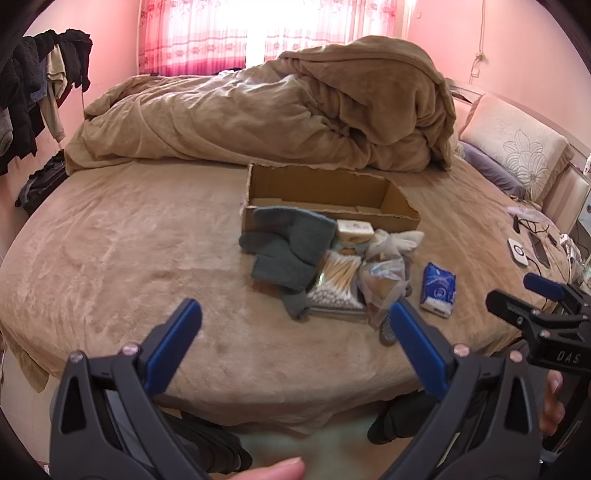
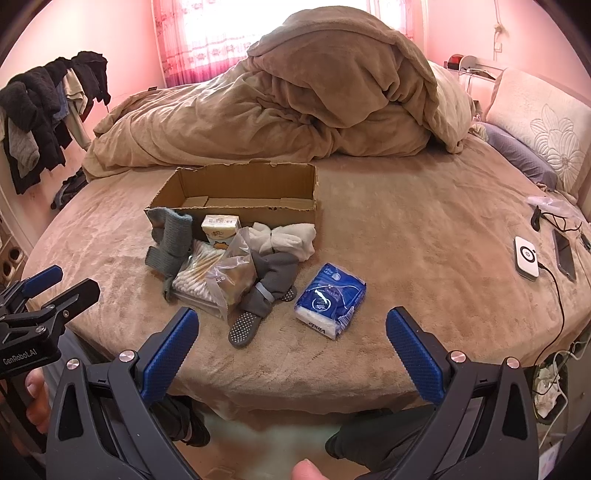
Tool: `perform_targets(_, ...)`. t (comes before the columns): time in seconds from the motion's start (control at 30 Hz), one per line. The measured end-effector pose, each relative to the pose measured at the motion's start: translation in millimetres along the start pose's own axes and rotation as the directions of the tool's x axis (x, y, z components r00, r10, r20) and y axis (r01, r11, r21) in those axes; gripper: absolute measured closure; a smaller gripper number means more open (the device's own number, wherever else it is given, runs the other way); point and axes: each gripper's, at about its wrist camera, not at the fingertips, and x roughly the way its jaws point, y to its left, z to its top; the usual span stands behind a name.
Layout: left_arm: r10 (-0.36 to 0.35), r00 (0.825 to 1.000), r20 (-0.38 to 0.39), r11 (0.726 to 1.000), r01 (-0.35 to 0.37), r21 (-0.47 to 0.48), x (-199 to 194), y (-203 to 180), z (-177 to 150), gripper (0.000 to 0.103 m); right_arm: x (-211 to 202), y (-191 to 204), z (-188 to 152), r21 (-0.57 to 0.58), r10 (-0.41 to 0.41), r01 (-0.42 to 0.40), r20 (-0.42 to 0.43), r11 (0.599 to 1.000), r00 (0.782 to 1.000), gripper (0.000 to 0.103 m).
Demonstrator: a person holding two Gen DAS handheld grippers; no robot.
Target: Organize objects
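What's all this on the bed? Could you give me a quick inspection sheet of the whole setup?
Surface: bed under a tan cover.
Job's things: open, empty box; in front of it grey socks, white socks, cotton swabs, small carton, plastic bag, tissue pack.
Clutter: heaped duvet, pillow.
Grippers: left gripper and right gripper open, holding nothing.
Cables: black cable from a white device.
Surroundings: hung clothes, curtained window.

Matt cardboard box [image 2: 236,206] on plush, fuzzy cloth bedspread [image 2: 406,240]
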Motion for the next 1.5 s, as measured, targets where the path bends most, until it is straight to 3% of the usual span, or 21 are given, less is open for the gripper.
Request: perform_targets(1.5, -0.005, 1.0, 0.004, 1.0, 0.005, 0.003, -2.5, -1.8, 1.8, 0.0, 3.5, -4.1, -2.6, 0.001, -0.006, 0.006, 0.002, 1.0, 1.0, 0.0)
